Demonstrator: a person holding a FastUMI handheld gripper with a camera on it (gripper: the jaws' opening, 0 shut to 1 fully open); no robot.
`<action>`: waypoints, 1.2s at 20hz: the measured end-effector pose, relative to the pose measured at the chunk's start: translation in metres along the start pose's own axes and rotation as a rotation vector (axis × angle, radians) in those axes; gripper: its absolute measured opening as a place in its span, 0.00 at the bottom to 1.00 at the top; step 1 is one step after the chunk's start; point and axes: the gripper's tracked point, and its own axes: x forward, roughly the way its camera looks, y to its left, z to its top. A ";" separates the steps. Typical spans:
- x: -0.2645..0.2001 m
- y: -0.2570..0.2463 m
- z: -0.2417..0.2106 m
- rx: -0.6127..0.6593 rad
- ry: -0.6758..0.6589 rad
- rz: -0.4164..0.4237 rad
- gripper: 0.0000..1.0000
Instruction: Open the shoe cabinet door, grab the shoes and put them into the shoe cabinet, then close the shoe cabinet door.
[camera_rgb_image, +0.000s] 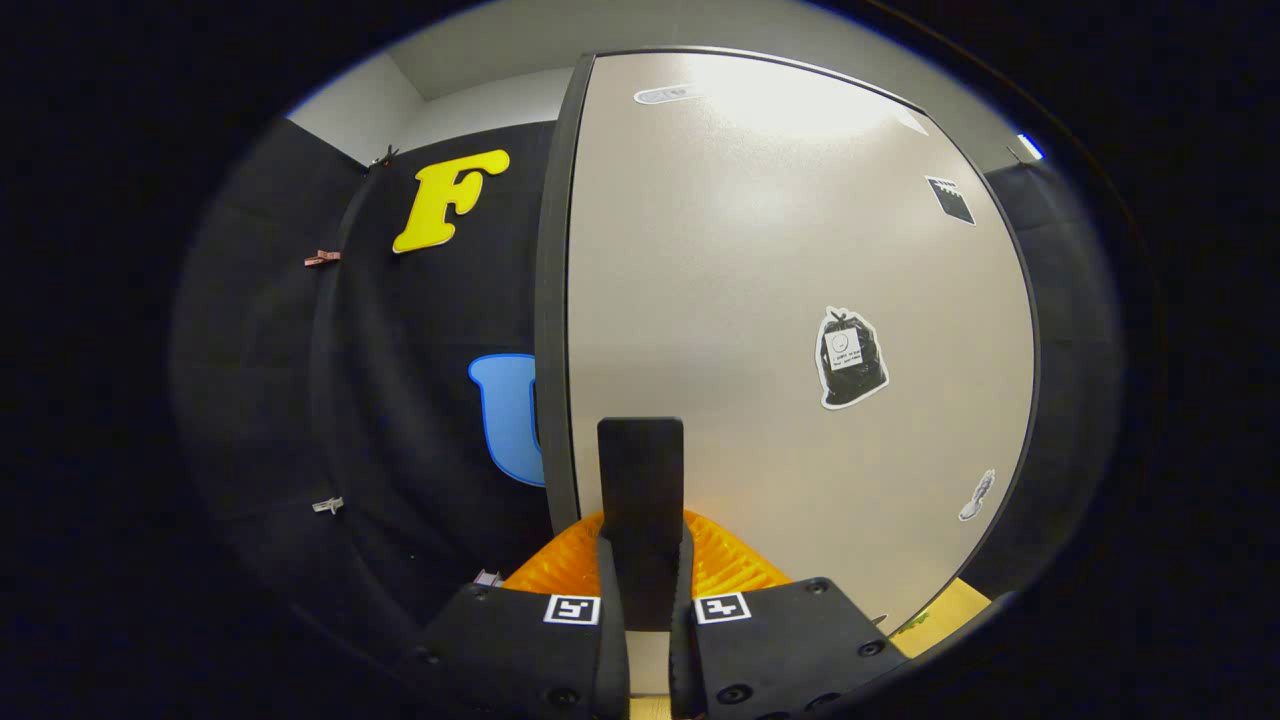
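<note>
Two hazards to log at this station. State of the tool first? (Clerk)

Gripper is closed down, both fingers pressed against a dark flat handle that stands up between them. Grip sits low on the handle; the upper part is free. (Inspector)

And the door? (Clerk)

Door is directly ahead of the fingers, pale, with stickers on its face. Its dark edge runs just beside the handle, and the booth wall lies beyond that edge. I cannot tell from this view how far the door stands from the cabinet body. (Inspector)

First hazard? (Clerk)

Slip. In my judgement, a straight pull would drag the pads along the flat handle and off its end, since a hinged door wants to travel in an arc. The cause would be the hand failing to follow that arc. (Inspector)

Second? (Clerk)

Twist. The handle is narrow and held at one end only; if the wrist rolls during the swing, the handle could lever out sideways between the fingers, or the door could swing loose and knock the cabinet. (Inspector)

Anything on the shoes? (Clerk)

No finding; their place is unconfirmed. I recommend a steady, curved pull with the wrist kept square to the door. (Inspector)
</note>
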 end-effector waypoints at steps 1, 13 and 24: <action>-0.003 0.000 0.000 0.000 -0.009 0.008 0.19; -0.101 -0.015 0.016 0.020 -0.033 0.124 0.19; -0.174 -0.061 0.019 0.039 -0.025 0.174 0.19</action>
